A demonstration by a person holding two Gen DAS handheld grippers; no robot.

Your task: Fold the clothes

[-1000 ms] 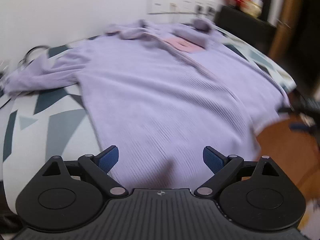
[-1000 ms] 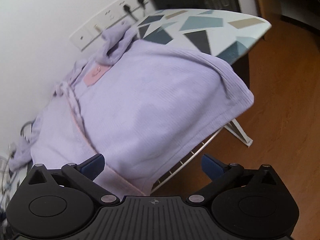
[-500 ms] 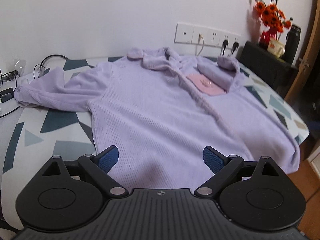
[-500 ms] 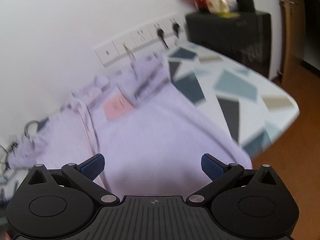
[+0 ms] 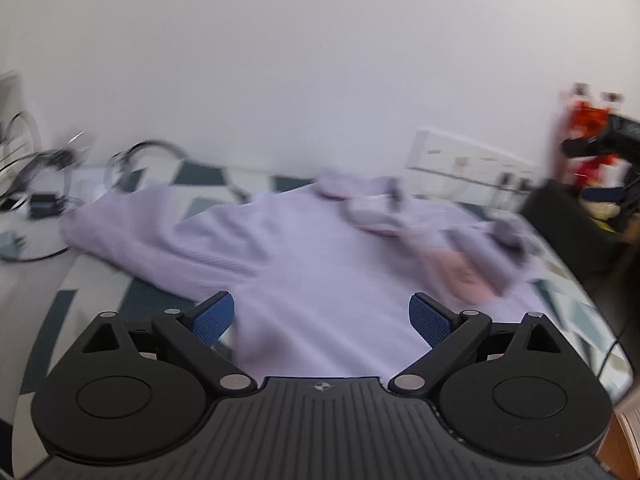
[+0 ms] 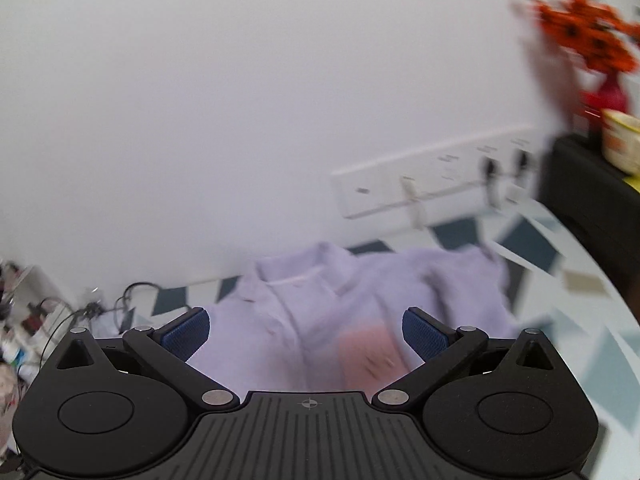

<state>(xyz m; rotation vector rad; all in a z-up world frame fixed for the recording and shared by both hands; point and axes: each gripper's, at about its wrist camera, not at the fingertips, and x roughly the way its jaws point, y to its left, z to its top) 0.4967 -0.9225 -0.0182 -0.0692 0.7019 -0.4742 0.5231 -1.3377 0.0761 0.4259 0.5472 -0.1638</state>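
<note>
A lilac ribbed cardigan (image 5: 320,256) with a pink chest patch (image 5: 460,276) lies spread flat on an ironing board with a geometric cover (image 5: 100,292). Its left sleeve (image 5: 132,228) stretches out toward the cables. My left gripper (image 5: 322,316) is open above the cardigan's lower body, nothing between its blue pads. In the right wrist view the cardigan (image 6: 288,320) shows its collar and pink patch (image 6: 368,352). My right gripper (image 6: 306,330) hangs open over that chest area, holding nothing. Both views are motion-blurred.
A white wall with a socket strip (image 6: 432,184) runs behind the board. Cables and small devices (image 5: 36,196) lie at the far left. A black cabinet (image 6: 592,200) with a red vase of orange flowers (image 6: 592,40) and a cup stands at the right.
Both grippers have tilted up and moved in toward the collar end of the cardigan, so more wall shows. The cardigan has not moved, and both grippers have stayed open.
</note>
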